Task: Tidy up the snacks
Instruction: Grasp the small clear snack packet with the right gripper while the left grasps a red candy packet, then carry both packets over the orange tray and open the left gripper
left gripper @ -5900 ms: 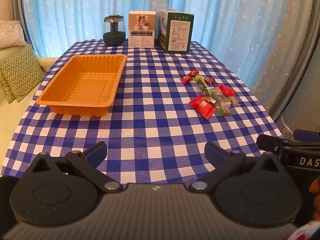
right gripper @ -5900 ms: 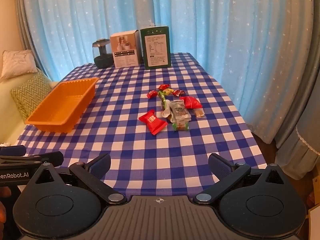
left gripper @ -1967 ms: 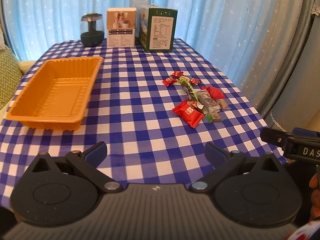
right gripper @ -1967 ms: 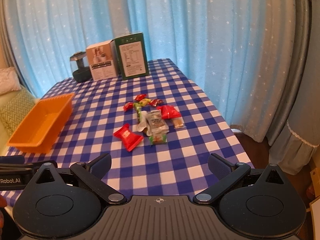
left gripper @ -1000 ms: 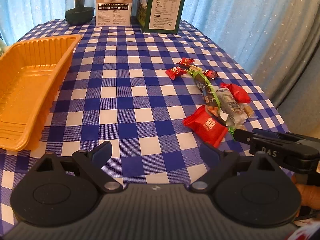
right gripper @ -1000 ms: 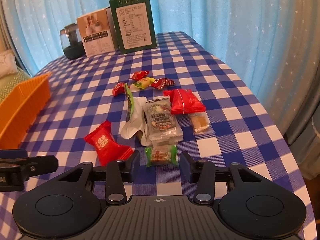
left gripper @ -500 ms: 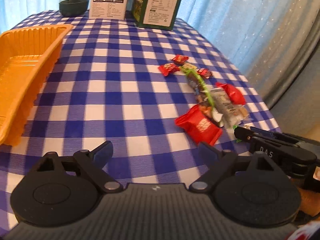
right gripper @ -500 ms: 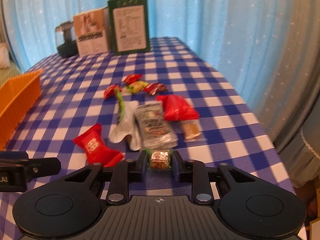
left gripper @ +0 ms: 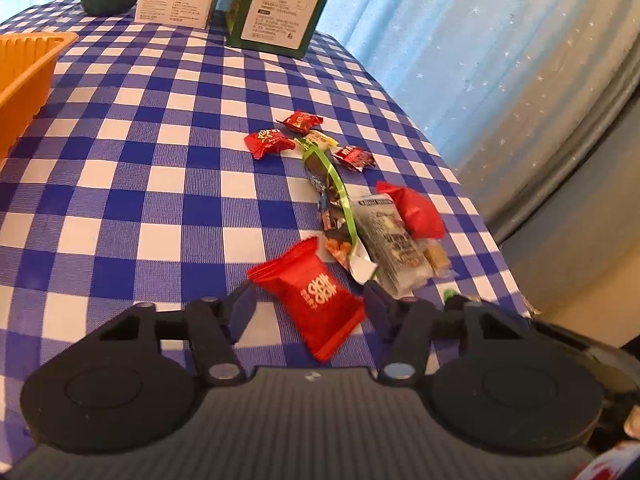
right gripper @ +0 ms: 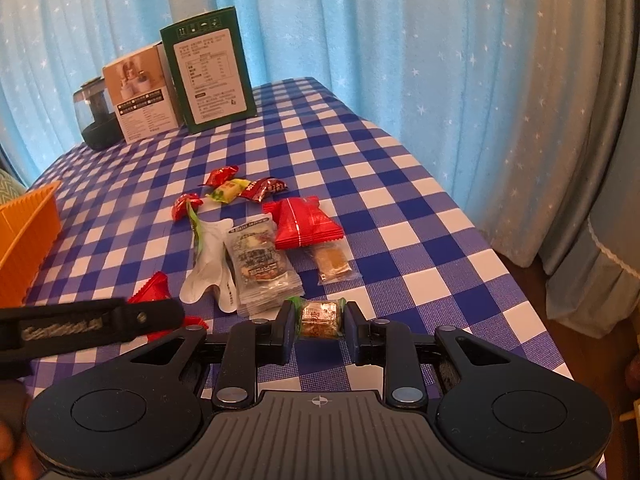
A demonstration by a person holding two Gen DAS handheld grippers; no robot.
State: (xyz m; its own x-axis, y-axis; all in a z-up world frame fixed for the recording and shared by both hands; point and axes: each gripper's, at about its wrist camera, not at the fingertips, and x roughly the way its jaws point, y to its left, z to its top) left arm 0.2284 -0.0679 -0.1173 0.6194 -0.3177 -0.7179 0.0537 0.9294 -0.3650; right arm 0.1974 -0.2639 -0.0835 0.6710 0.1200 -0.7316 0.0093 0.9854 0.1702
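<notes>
A pile of wrapped snacks (right gripper: 256, 260) lies on the blue checked tablecloth (right gripper: 360, 152). My right gripper (right gripper: 318, 330) is shut on a small gold candy with green ends (right gripper: 320, 318), held just above the cloth in front of the pile. In the left wrist view a red snack packet (left gripper: 312, 300) lies on the cloth between the fingers of my left gripper (left gripper: 308, 308). Its jaws are closing, and a gap still shows at the left pad. The orange tray (left gripper: 28, 64) stands far to the left with nothing showing in the part I see.
A green box (right gripper: 208, 72), a white box (right gripper: 140, 100) and a dark jar (right gripper: 94, 120) stand along the table's far edge before blue curtains. The table's right edge (left gripper: 492, 240) drops off close beside the pile. My left gripper's finger (right gripper: 92, 324) crosses the right view low on the left.
My left gripper has moved forward and down over the red packet, and its jaws have narrowed around it. My right gripper has shut on the small candy and pulled it slightly clear of the pile.
</notes>
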